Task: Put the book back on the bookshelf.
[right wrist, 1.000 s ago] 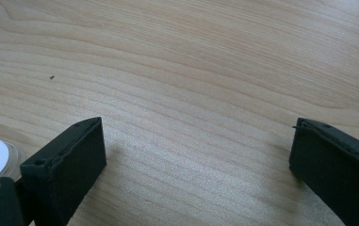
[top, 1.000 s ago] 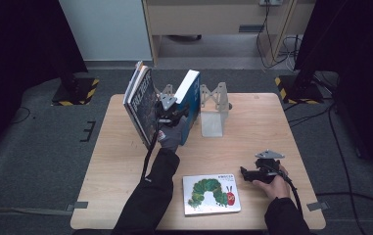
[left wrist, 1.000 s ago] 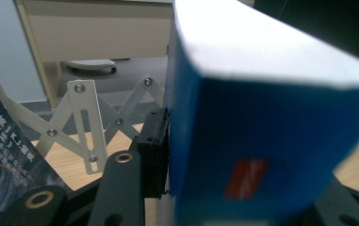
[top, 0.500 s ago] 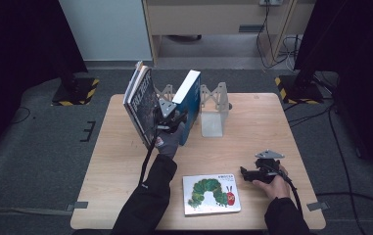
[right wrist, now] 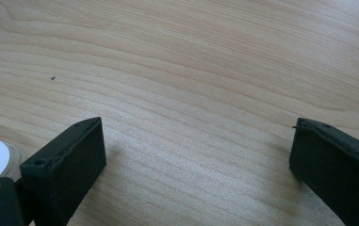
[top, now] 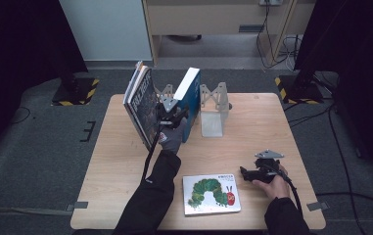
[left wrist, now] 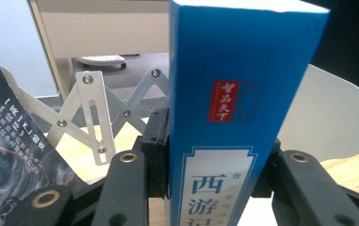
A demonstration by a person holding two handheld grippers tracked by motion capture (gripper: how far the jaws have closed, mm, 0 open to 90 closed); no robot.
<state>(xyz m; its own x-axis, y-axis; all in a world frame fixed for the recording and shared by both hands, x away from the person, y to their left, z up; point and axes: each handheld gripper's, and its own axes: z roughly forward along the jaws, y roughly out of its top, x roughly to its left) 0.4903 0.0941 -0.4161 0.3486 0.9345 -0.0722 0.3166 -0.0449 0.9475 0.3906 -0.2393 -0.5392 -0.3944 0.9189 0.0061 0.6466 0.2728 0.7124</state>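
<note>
Back-left of worktop is tight: leaning dark books, the blue book clamped in the left gripper, and the white bookend rack crowd together. Picture book lies flat at front centre. Bare wood around the wide-open right gripper and along the left edge.

your blue book ran off the bottom edge; your glove hid its lower spine; the dark book's lettering was unreadable.
</note>
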